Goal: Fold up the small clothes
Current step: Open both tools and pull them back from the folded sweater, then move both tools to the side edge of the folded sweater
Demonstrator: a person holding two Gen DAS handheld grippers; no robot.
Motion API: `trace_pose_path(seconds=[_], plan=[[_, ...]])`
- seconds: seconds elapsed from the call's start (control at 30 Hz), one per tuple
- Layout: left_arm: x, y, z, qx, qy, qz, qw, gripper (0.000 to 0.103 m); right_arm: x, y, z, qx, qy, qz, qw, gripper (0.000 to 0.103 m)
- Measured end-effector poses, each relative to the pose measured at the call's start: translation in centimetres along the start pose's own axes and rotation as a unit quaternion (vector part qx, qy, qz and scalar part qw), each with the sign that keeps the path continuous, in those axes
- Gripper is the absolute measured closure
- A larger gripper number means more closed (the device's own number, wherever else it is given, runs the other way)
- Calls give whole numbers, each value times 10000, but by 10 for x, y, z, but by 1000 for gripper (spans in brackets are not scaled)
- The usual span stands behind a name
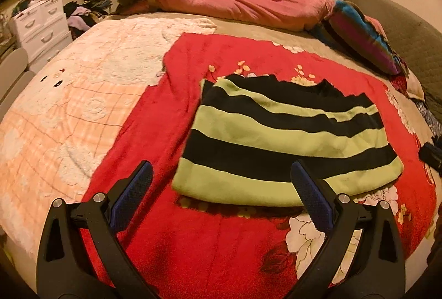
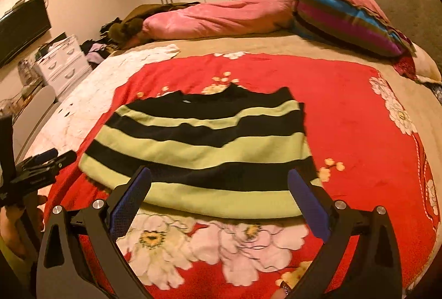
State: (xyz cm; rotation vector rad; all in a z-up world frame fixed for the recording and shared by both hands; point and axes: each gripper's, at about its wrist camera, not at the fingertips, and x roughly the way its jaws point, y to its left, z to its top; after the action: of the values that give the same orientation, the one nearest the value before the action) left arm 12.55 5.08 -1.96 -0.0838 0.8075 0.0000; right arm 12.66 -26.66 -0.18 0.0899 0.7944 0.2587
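A small garment with black and light-green stripes (image 1: 287,138) lies folded flat on a red floral blanket (image 1: 154,116) on the bed. It also shows in the right wrist view (image 2: 204,149). My left gripper (image 1: 221,174) is open and empty, hovering above the garment's near left edge. My right gripper (image 2: 219,180) is open and empty above the garment's near edge. The left gripper also shows at the left edge of the right wrist view (image 2: 47,160).
A peach and white fleece blanket (image 1: 69,111) lies left of the red one. A pink duvet (image 1: 243,6), a striped pillow (image 1: 362,36) and a grey headboard (image 1: 408,31) lie beyond. White drawers (image 1: 41,20) and a clothes pile (image 1: 85,11) stand beside the bed.
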Motion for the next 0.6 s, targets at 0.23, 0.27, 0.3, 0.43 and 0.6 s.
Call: trace_pose_path(seconds=[0.23, 0.27, 0.3, 0.43, 0.6], plan=[[-11, 14, 4, -132, -50, 128, 9998, 9, 4, 35, -4, -285, 114, 274, 9992, 5], [-12, 16, 4, -138, -51, 138, 9998, 9, 5, 41, -5, -333, 128, 302, 9989, 5], [-12, 18, 4, -149, -46, 151, 9998, 9, 6, 46, -5, -374, 145, 330, 9987, 5], [-13, 29, 3, -254, -21, 232, 9994, 9, 10, 62, -8, -494, 196, 452, 9976, 5], [-12, 43, 2, -388, -20, 324, 9987, 9, 19, 87, -12, -829, 281, 536, 9947, 5]])
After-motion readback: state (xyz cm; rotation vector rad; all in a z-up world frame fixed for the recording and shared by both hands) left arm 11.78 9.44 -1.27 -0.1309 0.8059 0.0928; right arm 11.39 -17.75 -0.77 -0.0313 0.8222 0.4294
